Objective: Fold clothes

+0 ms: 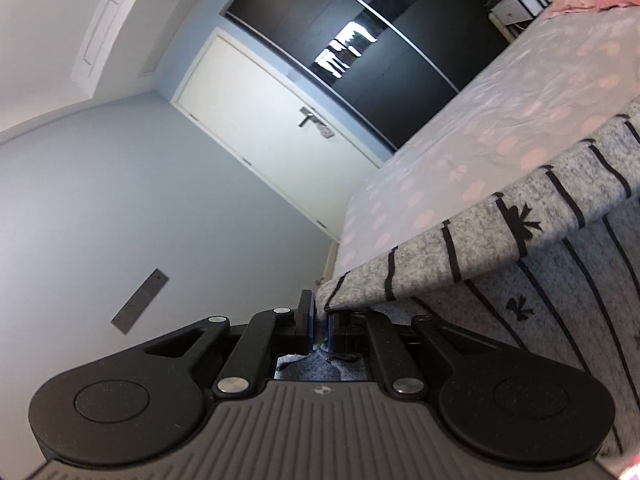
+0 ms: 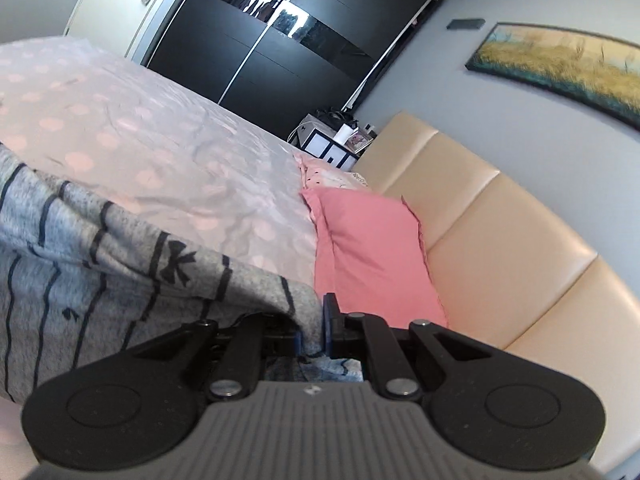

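Note:
A grey knitted garment [image 1: 500, 236] with thin dark stripes and small bow figures hangs lifted above the bed. My left gripper [image 1: 321, 322] is shut on one corner of its edge, and the cloth stretches away to the right. In the right wrist view the same garment [image 2: 120, 256] spreads to the left, and my right gripper [image 2: 312, 332] is shut on its other corner. A fold of the cloth bulges between both pairs of fingers. The lower part of the garment droops out of sight.
The bed [image 1: 520, 92] has a grey cover with pink dots. A pink pillow [image 2: 368, 256] lies against a beige padded headboard [image 2: 500, 232]. A black sliding wardrobe [image 2: 280, 40], a white door [image 1: 260, 120] and a small shelf unit [image 2: 328, 140] stand beyond.

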`<state>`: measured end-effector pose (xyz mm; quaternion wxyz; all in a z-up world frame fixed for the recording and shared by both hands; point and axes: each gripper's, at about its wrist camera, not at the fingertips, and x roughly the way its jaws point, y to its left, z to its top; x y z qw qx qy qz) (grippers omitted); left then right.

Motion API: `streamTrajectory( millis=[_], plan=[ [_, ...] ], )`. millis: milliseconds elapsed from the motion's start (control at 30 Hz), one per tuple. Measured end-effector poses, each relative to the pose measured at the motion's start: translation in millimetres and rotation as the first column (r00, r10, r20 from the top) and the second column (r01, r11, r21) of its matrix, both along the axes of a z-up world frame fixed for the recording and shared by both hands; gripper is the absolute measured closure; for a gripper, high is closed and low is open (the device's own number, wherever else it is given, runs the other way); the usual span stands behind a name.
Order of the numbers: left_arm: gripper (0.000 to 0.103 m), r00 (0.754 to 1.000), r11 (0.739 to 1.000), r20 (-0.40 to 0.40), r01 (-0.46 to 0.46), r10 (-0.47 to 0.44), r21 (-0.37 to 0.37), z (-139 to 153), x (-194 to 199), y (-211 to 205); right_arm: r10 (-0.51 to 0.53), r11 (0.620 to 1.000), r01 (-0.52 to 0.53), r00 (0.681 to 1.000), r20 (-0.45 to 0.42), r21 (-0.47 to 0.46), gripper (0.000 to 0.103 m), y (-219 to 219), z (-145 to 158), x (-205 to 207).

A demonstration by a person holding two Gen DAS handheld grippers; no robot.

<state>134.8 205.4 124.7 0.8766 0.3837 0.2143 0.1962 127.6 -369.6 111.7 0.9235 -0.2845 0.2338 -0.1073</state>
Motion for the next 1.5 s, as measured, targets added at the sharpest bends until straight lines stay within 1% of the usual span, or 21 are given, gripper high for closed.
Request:
streamTrajectory(
  millis=[100, 167, 200, 267, 333, 433, 533, 633, 767, 867, 967, 1033, 1100, 1133, 1167, 1200, 1233, 1267, 1333, 1400, 1500],
  plan=[
    [0.099, 1.0, 1.0, 0.028, -0.007, 0.007, -0.002, 8.8, -8.3, 4.0, -0.008, 1.0, 0.009, 0.999, 0.045, -0.006, 0.092, 3.2, 5.9, 2.1],
    [0.099, 1.0, 1.0, 0.016, 0.008, -0.008, 0.009, 9.1, -18.8, 9.9, 0.006, 1.0, -0.006, 0.999, 0.042, 0.006, 0.092, 0.4, 9.8, 0.7],
    [0.098, 1.0, 1.0, -0.012, 0.017, -0.017, 0.019, 2.9, -24.9, 12.3, 0.018, 1.0, -0.018, 1.0, 0.025, 0.004, 0.092, -1.5, 9.3, -0.4],
    [0.098, 0.997, 0.999, -0.068, 0.037, -0.034, 0.038, -9.7, -37.2, 17.2, 0.046, 0.999, -0.046, 0.998, -0.037, -0.015, 0.092, -1.6, 0.3, -4.4],
    [0.098, 0.987, 0.998, -0.151, 0.054, -0.047, 0.042, -33.5, -51.2, 20.1, 0.074, 0.996, -0.08, 0.989, -0.13, -0.039, 0.092, -0.2, -17.1, -10.2],
    [0.098, 0.956, 0.996, -0.286, 0.079, -0.064, 0.042, -71.1, -72.5, 23.3, 0.108, 0.99, -0.129, 0.955, -0.275, -0.061, 0.092, 0.7, -46.2, -21.9],
    [0.099, 0.893, 0.991, -0.443, 0.12, -0.082, 0.057, -106.8, -90.2, 25.9, 0.131, 0.982, -0.176, 0.902, -0.412, -0.073, 0.092, 1.7, -77.6, -41.9],
    [0.099, 0.806, 0.982, -0.584, 0.171, -0.096, 0.076, -136.9, -104.6, 28.0, 0.153, 0.974, -0.22, 0.827, -0.541, -0.061, 0.092, 0.8, -108.1, -59.8],
    [0.099, 0.717, 0.947, -0.692, 0.27, -0.079, 0.171, -176.7, -127.6, 31.8, 0.171, 0.95, -0.301, 0.715, -0.678, -0.077, 0.092, 4.7, -149.1, -83.7],
    [0.099, 0.646, 0.906, -0.761, 0.36, -0.069, 0.224, -204.5, -138.3, 29.9, 0.166, 0.929, -0.356, 0.646, -0.745, -0.102, 0.092, 7.4, -179.5, -96.5],
    [0.099, 0.607, 0.889, -0.792, 0.397, -0.068, 0.227, -219.3, -138.1, 27.8, 0.166, 0.923, -0.371, 0.615, -0.771, -0.097, 0.092, 7.7, -198.1, -102.9],
    [0.098, 0.6, 0.91, -0.794, 0.375, -0.095, 0.175, -217.2, -132.4, 31.1, 0.164, 0.921, -0.375, 0.611, -0.775, -0.101, 0.092, 9.5, -206.3, -105.9],
    [0.095, 0.602, 0.925, -0.79, 0.355, -0.116, 0.135, -215.0, -128.7, 35.1, 0.168, 0.91, -0.398, 0.606, -0.777, -0.113, 0.086, 12.4, -208.2, -110.7],
    [0.093, 0.607, 0.93, -0.785, 0.346, -0.124, 0.121, -214.0, -127.9, 37.4, 0.171, 0.909, -0.403, 0.6, -0.781, -0.11, 0.081, 12.8, -207.6, -113.2],
    [0.088, 0.612, 0.941, -0.781, 0.321, -0.124, 0.102, -212.1, -127.1, 39.2, 0.177, 0.911, -0.402, 0.589, -0.789, -0.096, 0.069, 12.3, -205.0, -115.2],
    [0.085, 0.616, 0.952, -0.778, 0.296, -0.125, 0.082, -210.2, -126.3, 41.0, 0.186, 0.915, -0.397, 0.58, -0.793, -0.075, 0.064, 11.3, -200.5, -116.8],
    [0.081, 0.613, 0.96, -0.78, 0.275, -0.128, 0.059, -208.2, -126.2, 44.0, 0.195, 0.919, -0.39, 0.571, -0.797, -0.054, 0.063, 10.2, -195.8, -118.3],
    [0.08, 0.621, 0.967, -0.773, 0.252, -0.133, 0.036, -204.9, -126.7, 48.0, 0.202, 0.924, -0.38, 0.565, -0.8, -0.035, 0.062, 9.4, -189.9, -119.1],
    [0.078, 0.635, 0.98, -0.759, 0.2, -0.145, -0.02, -196.5, -127.8, 55.7, 0.215, 0.934, -0.358, 0.575, -0.79, -0.007, 0.059, 9.3, -176.9, -117.2],
    [0.078, 0.671, 0.984, -0.719, 0.127, -0.179, -0.127, -181.0, -124.5, 67.7, 0.226, 0.942, -0.336, 0.595, -0.772, 0.017, 0.058, 10.7, -162.0, -120.2],
    [0.076, 0.743, 0.955, -0.629, 0.047, -0.229, -0.292, -152.3, -115.0, 83.5, 0.238, 0.952, -0.304, 0.646, -0.725, 0.042, 0.054, 12.8, -138.5, -118.9]
  ],
)
